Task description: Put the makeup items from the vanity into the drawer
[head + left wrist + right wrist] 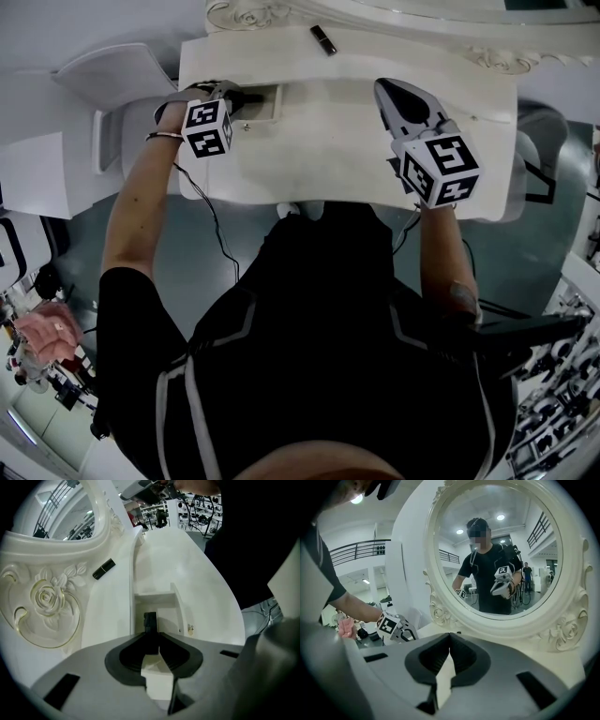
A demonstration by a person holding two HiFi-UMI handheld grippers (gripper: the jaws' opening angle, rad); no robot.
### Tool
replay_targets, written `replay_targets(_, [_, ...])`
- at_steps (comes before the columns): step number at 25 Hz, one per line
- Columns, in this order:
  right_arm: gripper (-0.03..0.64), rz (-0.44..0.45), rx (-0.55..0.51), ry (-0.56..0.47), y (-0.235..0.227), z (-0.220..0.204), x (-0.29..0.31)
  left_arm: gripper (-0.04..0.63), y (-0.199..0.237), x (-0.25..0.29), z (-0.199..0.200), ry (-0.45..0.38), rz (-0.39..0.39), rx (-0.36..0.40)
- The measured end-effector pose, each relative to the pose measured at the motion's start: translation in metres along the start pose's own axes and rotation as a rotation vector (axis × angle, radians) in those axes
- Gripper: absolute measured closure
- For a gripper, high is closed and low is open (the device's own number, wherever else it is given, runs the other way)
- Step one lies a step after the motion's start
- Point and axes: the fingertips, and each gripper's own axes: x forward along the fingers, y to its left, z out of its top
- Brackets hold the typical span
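— Tools, then, going left to right: where is the left tool (246, 97)?
— Over the left part of the table (328, 155), pointing steeply down into the open drawer (270, 105).
— Wide or narrow?
— Partway apart, with a dark stick (150, 622) between the tips. The pads sit against both of its sides, so the tool grips it. The stick's far end reaches down inside the drawer.
— Does the stick touch the drawer floor?
— I cannot tell from either view.
— Anything else on the table?
— A dark tube (322, 39) lies flat near the back edge, left of centre. It is just in front of the carved white frame (253, 14). It lies apart from the drawer, and neither tool touches it.
— And further right?
— The right tool (386, 86) hovers above the right part of the table, tilted gently down toward the back edge. Its pads meet at the tips, with nothing between them.
— What does its own camera face?
— The round mirror (497, 550), which reflects the person (490, 573) holding both tools. The left tool shows at the lower left of that view, at the end of the person's forearm (351, 604).
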Motion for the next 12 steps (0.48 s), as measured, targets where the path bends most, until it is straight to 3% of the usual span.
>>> replay_targets(12, [0.611, -0.003, 0.005, -0.010, 0.0012, -0.0031, -0.0063, 0.500, 0.0013, -0.0010, -0.0001, 0.006, 0.008, 0.014])
